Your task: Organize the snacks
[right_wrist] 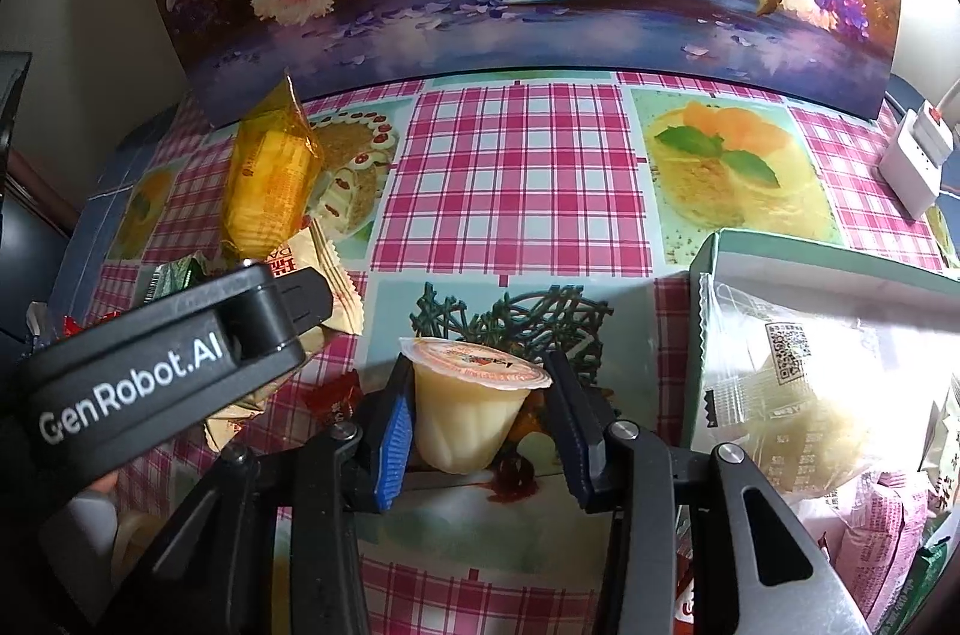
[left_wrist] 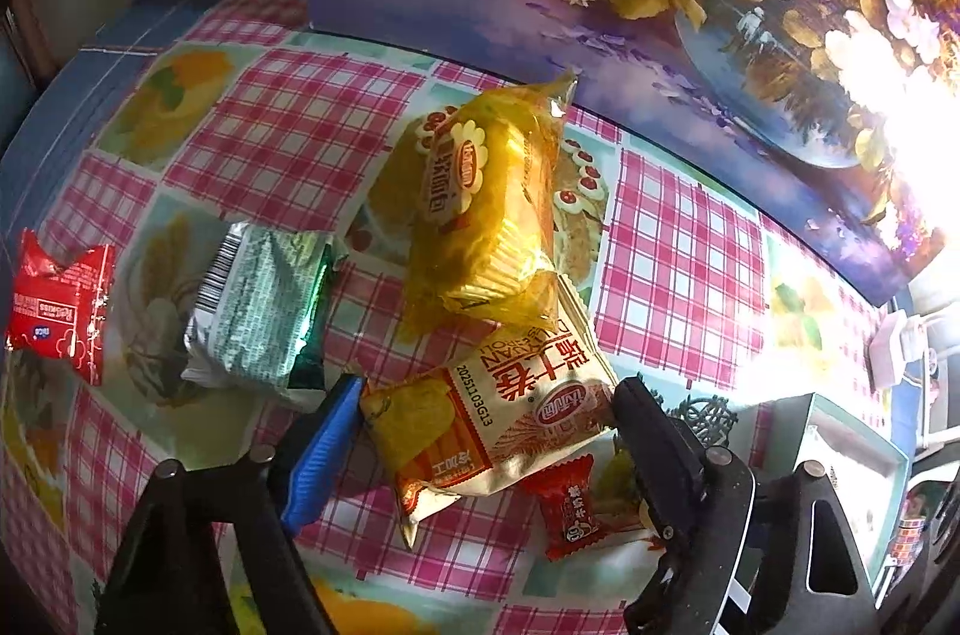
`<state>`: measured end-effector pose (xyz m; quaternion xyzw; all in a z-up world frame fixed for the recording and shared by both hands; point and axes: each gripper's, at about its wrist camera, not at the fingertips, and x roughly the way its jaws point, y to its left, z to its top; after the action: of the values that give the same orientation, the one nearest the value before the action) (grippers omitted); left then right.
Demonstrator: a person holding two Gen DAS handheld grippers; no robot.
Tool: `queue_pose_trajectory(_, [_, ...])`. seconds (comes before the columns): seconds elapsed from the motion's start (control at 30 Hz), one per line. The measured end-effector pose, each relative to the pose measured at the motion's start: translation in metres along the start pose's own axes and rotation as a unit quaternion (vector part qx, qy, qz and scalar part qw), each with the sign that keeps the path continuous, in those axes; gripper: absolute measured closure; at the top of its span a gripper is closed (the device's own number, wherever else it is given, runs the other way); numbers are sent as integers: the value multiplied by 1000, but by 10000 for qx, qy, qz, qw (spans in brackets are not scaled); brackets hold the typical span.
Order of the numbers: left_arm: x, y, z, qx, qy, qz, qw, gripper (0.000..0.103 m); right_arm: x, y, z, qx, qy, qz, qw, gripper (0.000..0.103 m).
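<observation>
In the left wrist view the left gripper (left_wrist: 486, 416) has its jaws on both sides of a cream and orange snack packet (left_wrist: 489, 425) in the lower middle of the frame; the blue pad and the black finger seem to touch the packet's edges, but I cannot tell if they already press it, so I read this as the moment of closing on it and not yet a sure grip. A yellow cake packet (left_wrist: 480, 209) lies partly on the upper end of this packet, so I think the next move needs a firm squeeze and a slow lift, or the yellow one will be dragged along. A small red candy (left_wrist: 567, 506) lies just beside, at the lower right, and a silver-green packet (left_wrist: 258, 311) and a red packet (left_wrist: 60, 302) are at the left, all on the checked table (left_wrist: 288, 137). In the right wrist view the right gripper (right_wrist: 477, 422) holds a pudding cup (right_wrist: 471, 410) at the lower middle, its jaws clenched on the cup's sides, with the foil lid tilted a little. The step in hand, as I judge it, is to collect the loose snacks into the green box (right_wrist: 780, 254) at the right of that frame. This box already has a clear bag with a pale bun (right_wrist: 786, 407) and some more packets under it, which are hard to tell apart. The cup must go to the right and over the box's wall.
</observation>
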<state>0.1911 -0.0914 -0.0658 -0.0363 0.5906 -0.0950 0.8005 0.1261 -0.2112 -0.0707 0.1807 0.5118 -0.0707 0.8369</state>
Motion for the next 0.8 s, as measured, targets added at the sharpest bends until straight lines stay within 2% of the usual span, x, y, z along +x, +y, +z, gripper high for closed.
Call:
queue_pose_trajectory(0.27, [-19,2,-1,25,-48,69,10000,17,-21,-4,-5,93,-40,72,9999,59])
queue_pose_trajectory(0.8, [-85,-13,-21,176,-512,257,9982,18,-84,-26,-32,561,-180,100,9982,59])
